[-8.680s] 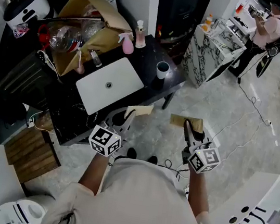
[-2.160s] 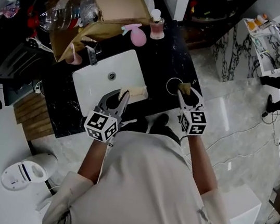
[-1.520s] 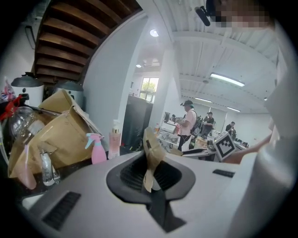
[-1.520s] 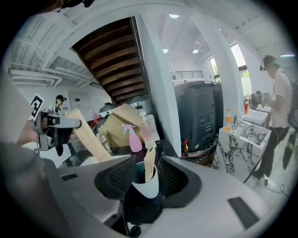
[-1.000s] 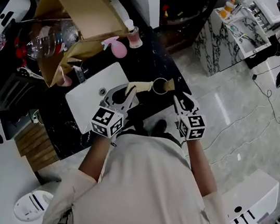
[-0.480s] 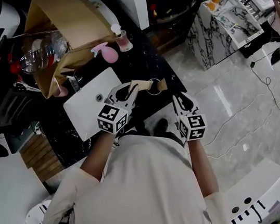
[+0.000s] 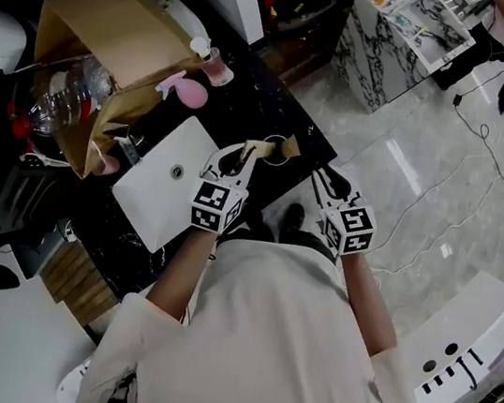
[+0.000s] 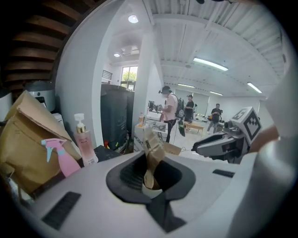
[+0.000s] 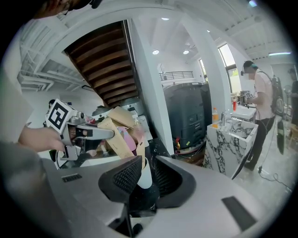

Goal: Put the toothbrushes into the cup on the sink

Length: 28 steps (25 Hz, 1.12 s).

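Pinching a paper-wrapped toothbrush (image 8: pixel 153 151) in the left gripper (image 8: pixel 151 175), jaws closed on it, just over the cup (image 7: pixel 288 147); holding the right gripper (image 9: pixel 143 179) beside the cup, jaws apart, with a second toothbrush (image 9: pixel 138 149) inside it.

Cardboard box (image 7: pixel 118 28), pink spray bottle (image 7: pixel 187 92), pump bottle (image 7: pixel 217 67) on counter (image 7: pixel 269 104).

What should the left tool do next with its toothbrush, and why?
Probably ease the wrapped toothbrush down so its lower end goes into the cup. The left tool is clamped on it, and it hangs tilted close to the cup but not inside. Another toothbrush stands in the cup, so aim beside that one.
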Available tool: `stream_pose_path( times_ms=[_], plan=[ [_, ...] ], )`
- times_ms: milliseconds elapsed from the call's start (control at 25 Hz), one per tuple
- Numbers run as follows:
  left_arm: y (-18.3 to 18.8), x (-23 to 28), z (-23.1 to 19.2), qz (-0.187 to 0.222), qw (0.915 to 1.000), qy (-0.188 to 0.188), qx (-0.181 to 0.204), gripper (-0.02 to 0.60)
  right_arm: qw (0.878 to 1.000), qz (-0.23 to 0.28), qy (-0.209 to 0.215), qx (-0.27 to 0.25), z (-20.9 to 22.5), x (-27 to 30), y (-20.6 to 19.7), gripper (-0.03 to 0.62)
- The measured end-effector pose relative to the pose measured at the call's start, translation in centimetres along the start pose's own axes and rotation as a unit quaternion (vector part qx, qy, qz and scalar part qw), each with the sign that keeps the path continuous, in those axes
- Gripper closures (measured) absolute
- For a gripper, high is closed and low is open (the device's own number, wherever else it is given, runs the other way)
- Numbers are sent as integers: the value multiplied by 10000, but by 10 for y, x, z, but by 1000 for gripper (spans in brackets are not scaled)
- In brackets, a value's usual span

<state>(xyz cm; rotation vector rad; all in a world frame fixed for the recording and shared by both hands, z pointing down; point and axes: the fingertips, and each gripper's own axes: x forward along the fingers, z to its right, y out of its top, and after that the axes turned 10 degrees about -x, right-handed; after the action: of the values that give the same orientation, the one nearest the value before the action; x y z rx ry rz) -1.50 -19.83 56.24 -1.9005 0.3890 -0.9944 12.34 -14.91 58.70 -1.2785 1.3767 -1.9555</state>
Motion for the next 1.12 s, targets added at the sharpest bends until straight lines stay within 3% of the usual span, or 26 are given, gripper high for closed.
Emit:
stream_pose_path(
  times_ms=[360,640,720,840,1120],
  plan=[
    [-28,32,-2,-484,9981,237,301,545,9999,-32,-131,-17,9,-11,0,488],
    [-43,44,-8,-612,9972,348,254,533,9999,-84,-142,-5,9,-14,-5,488],
    [-46,46,-9,-626,9971,349,250,513,9999,-104,-127,1,7,-13,-7,488],
    [-52,48,-12,-647,9971,342,187,435,9999,-128,-81,-18,3,-12,-8,490],
    [-62,42,-13,-674,9973,291,65,413,9999,-115,11,-90,-6,-9,-4,488]
  ],
)
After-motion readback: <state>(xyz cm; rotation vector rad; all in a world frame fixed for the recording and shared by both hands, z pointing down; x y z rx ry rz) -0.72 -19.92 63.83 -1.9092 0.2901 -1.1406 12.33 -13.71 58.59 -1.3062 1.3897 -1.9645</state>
